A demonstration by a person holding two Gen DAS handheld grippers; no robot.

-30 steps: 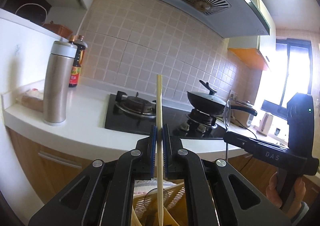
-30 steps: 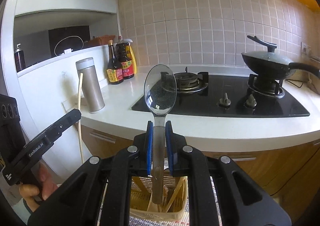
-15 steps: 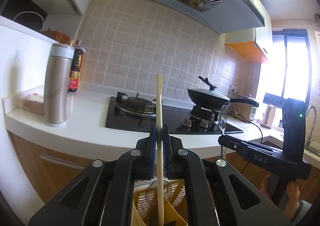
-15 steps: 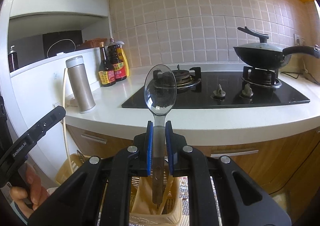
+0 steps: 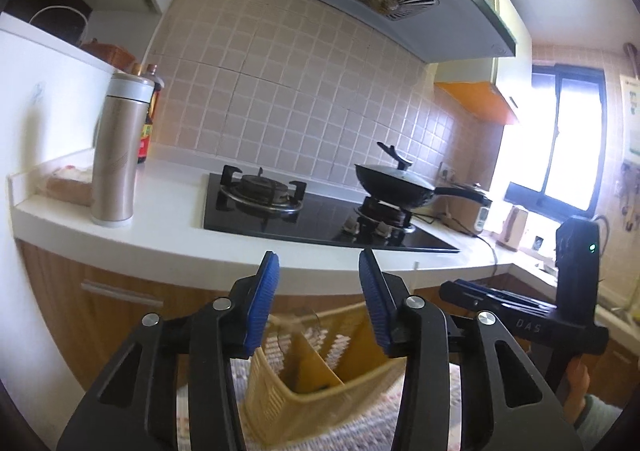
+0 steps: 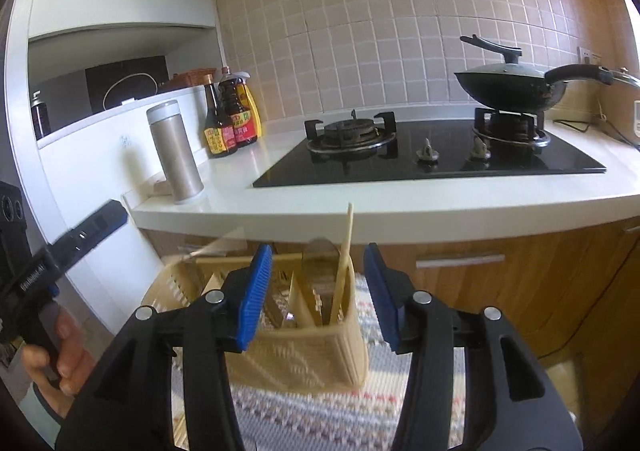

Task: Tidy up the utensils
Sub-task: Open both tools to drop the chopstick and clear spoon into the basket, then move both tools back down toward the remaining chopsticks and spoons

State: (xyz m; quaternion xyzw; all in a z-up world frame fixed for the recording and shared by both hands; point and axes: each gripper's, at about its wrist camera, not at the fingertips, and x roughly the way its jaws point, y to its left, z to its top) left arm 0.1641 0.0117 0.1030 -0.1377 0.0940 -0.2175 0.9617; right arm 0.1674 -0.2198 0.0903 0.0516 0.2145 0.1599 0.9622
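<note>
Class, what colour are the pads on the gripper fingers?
Blue pads on black fingers, clearest in the right wrist view.

My two tongs are chunky black plastic, with ribbed blue pads [image 5: 262, 299] on the fingers and shiny silver screws [image 6: 420, 296] at the pivots. The right gripper [image 5: 520, 325] has "DAS" printed on its side plus a small green light. My cuffs [image 6: 42, 417] are light grey-green.

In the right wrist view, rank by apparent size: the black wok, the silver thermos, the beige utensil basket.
1. Beige slatted plastic utensil basket, though it is nearest the camera, which inflates it.
2. Black lidded wok.
3. Silver cylindrical thermos, close to the wok; that order is unsure.
</note>
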